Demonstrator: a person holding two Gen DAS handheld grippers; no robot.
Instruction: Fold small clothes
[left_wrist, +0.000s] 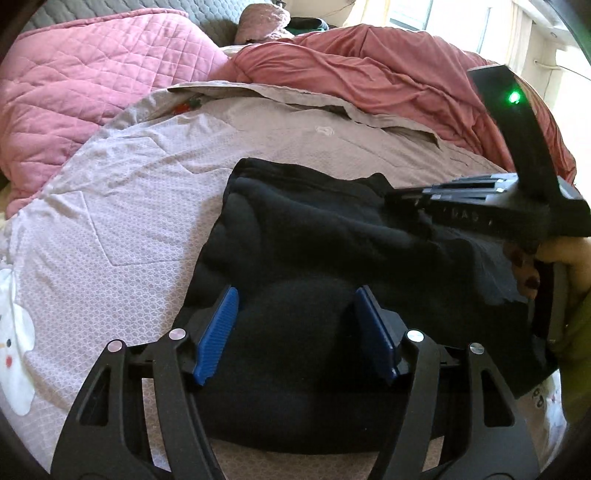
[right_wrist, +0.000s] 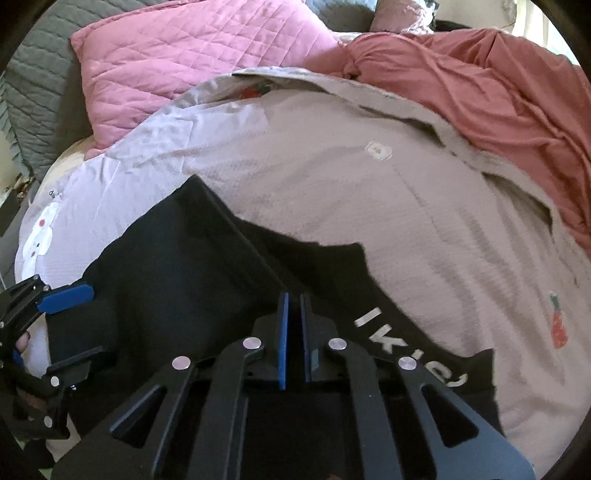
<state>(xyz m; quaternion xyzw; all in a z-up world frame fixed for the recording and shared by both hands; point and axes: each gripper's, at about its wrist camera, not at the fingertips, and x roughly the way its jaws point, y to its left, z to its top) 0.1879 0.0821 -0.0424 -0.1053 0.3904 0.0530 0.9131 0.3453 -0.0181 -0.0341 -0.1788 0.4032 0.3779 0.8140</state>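
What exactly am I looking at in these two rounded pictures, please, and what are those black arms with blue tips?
They are hand-held grippers, one in each of a person's hands, each with a fisheye camera looking along its two blue-padded fingers. The left camera shows the left hand-held gripper open over a black fleece garment, with the other gripper at the right edge. The right camera shows the right hand-held gripper pinching a fold of that garment. It lies on a pale patterned bedsheet, beside a pink quilted pillow and a rumpled salmon duvet.

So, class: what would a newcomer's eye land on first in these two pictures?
The black garment spread mid-bed, with white lettering along its near right edge. The right gripper is shut on it; the left gripper sits open over its near edge. Behind lie a pink pillow and a rumpled coral duvet.
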